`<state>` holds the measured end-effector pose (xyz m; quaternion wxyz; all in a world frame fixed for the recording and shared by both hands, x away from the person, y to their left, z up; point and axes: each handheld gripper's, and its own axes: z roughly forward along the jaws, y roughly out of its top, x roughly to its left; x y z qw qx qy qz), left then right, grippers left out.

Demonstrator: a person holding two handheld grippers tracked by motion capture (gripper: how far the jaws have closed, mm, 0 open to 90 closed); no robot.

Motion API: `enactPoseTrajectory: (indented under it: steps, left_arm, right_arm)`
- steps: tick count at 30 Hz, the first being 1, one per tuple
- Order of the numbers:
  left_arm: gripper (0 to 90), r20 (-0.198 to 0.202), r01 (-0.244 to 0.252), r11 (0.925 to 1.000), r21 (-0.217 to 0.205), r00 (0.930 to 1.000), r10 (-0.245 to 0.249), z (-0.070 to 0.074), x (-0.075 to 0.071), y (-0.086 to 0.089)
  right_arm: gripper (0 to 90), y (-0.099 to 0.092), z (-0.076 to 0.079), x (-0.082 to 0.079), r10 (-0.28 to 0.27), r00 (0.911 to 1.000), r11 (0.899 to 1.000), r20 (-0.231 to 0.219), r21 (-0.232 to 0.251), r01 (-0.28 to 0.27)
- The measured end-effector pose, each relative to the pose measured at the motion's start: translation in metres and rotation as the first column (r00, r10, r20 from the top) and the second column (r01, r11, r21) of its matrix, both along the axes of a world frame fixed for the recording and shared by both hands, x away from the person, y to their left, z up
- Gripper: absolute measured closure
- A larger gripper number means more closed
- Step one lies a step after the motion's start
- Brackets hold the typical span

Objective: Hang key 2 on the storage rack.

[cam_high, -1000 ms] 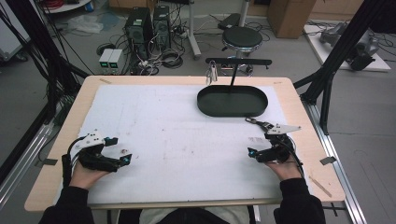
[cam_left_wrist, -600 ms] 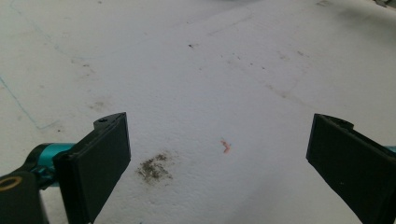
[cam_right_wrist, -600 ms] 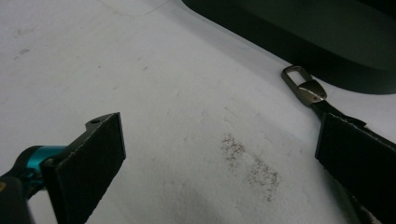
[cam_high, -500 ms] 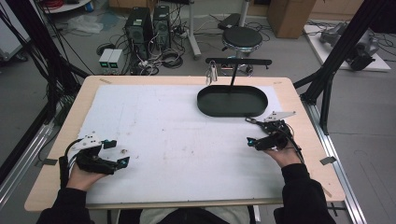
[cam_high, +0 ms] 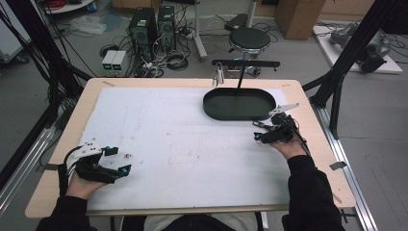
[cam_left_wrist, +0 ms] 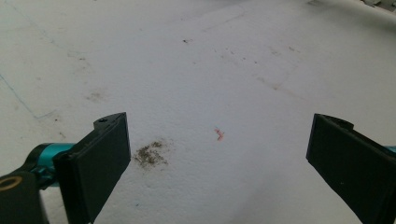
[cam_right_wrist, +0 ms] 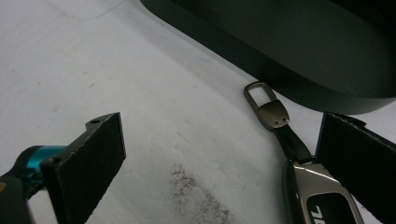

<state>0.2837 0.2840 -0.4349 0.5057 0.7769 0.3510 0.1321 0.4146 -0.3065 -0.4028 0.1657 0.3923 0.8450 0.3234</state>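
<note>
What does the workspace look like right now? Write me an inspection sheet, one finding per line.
Surface: white mat on a wooden table, with small stains.
Job's things: key fob with strap and clip lying beside the black oval tray.
Clutter: nothing seen.
Grippers: left gripper open above a stain; right gripper open, fob against one jaw.
Cables: one trails from each gripper.
Surroundings: stool, computer towers, floor cables.
</note>
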Motion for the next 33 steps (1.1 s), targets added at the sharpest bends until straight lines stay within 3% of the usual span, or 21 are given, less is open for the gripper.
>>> enactPoseTrajectory:
  steps: [9, 19, 23, 27, 30, 33]
  left_arm:
    - [6.7, -0.004, -0.007, 1.0, -0.004, 1.0, 0.007, -0.002, -0.001, 0.003]
    - [6.8, 0.001, -0.009, 1.0, -0.003, 1.0, 0.009, -0.002, -0.001, 0.006]
    - [6.8, 0.002, -0.009, 1.0, 0.002, 1.0, 0.009, -0.003, 0.0, 0.006]
    - [6.8, 0.003, -0.013, 0.9999, 0.0, 0.9999, 0.013, -0.003, 0.0, 0.007]
    - [6.8, 0.003, -0.008, 1.0, -0.002, 1.0, 0.008, -0.003, 0.0, 0.006]
    - [6.8, -0.005, 0.008, 1.0, -0.002, 1.0, -0.008, -0.004, 0.0, 0.006]
  right_arm:
    - [0.9, -0.007, 0.003, 0.022, 0.013, 0.9976, 0.997, -0.068, -0.076, -0.018]
    - [0.9, -0.015, -0.015, 0.042, -0.014, 0.9889, 0.993, -0.148, -0.116, -0.003]
    - [4.6, -0.019, -0.022, 0.049, 0.011, 0.9849, 0.995, -0.173, -0.092, -0.027]
    - [5.2, -0.023, -0.027, 0.053, -0.001, 0.9831, 0.996, -0.183, -0.084, -0.014]
    - [7.0, -0.023, -0.027, 0.054, 0.0, 0.9853, 0.996, -0.171, -0.086, -0.015]
    - [21.4, -0.022, -0.025, 0.053, 0.031, 0.9827, 0.997, -0.183, -0.062, -0.043]
